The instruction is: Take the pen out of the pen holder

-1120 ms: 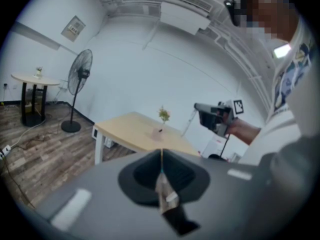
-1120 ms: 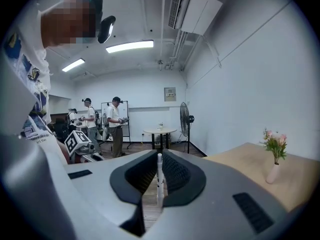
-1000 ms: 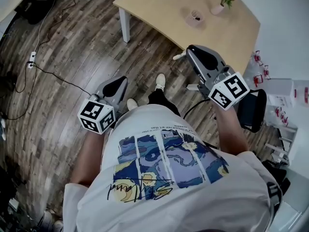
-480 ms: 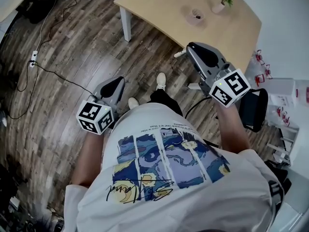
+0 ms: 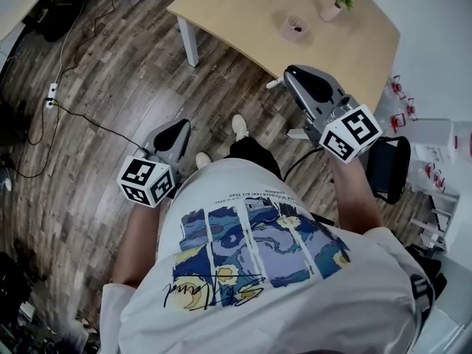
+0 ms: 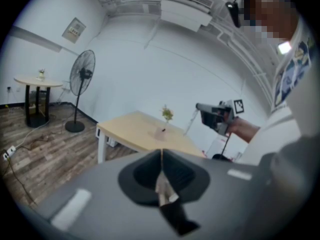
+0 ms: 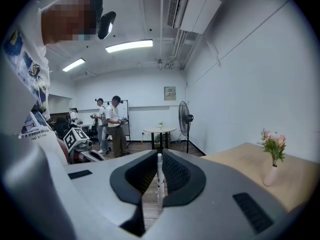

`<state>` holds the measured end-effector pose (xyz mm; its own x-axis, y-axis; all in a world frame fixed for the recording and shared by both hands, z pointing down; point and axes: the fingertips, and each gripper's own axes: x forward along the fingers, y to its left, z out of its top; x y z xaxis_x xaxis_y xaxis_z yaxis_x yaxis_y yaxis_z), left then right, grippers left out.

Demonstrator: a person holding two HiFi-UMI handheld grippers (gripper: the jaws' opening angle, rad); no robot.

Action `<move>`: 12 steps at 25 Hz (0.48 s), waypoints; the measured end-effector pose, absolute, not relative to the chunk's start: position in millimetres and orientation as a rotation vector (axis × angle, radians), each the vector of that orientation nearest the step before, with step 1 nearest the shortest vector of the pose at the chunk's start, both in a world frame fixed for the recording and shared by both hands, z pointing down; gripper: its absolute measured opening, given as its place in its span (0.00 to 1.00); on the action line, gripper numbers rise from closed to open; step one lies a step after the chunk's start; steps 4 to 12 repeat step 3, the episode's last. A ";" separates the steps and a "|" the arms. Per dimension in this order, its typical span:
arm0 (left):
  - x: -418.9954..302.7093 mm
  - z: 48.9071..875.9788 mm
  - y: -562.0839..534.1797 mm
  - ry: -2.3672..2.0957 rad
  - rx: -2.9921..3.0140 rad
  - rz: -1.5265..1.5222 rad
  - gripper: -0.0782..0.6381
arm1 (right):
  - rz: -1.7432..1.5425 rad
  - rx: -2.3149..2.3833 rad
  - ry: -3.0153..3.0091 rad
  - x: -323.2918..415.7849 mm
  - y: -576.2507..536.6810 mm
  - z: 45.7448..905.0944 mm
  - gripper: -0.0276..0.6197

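Note:
A pale wooden table (image 5: 243,13) stands ahead of me on the wood floor. On it sits a small round pinkish pen holder (image 5: 296,28) with something dark inside, too small to make out. Beside it is a pink vase of flowers (image 5: 333,7). My left gripper (image 5: 179,126) hangs low at my left side, jaws shut and empty (image 6: 162,184). My right gripper (image 5: 277,84) is held higher, short of the table's near edge, jaws shut with nothing between them (image 7: 159,181). The right gripper view shows the vase (image 7: 271,173) but not the holder.
A black chair (image 5: 386,168) stands close at my right, with white shelves of small items (image 5: 435,146) beyond it. A cable (image 5: 74,113) trails over the floor at left. A standing fan (image 6: 82,76), a small round table (image 6: 37,81) and other people (image 7: 114,126) are farther off.
One foot has stepped slightly forward and the table sits a little differently in the head view. Both grippers keep much the same places, and their jaws have not changed.

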<state>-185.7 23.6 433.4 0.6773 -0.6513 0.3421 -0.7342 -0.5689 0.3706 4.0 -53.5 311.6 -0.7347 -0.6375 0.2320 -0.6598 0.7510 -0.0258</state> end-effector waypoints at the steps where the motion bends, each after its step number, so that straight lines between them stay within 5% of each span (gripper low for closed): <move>1: -182.7 433.5 20.4 -1.071 2.403 0.229 0.13 | 0.158 1.029 -2.739 7.8 -57.3 312.1 0.09; 12: -176.3 433.9 13.8 -1.072 2.401 0.230 0.13 | 0.159 1.031 -2.736 16.0 -64.9 313.0 0.09</move>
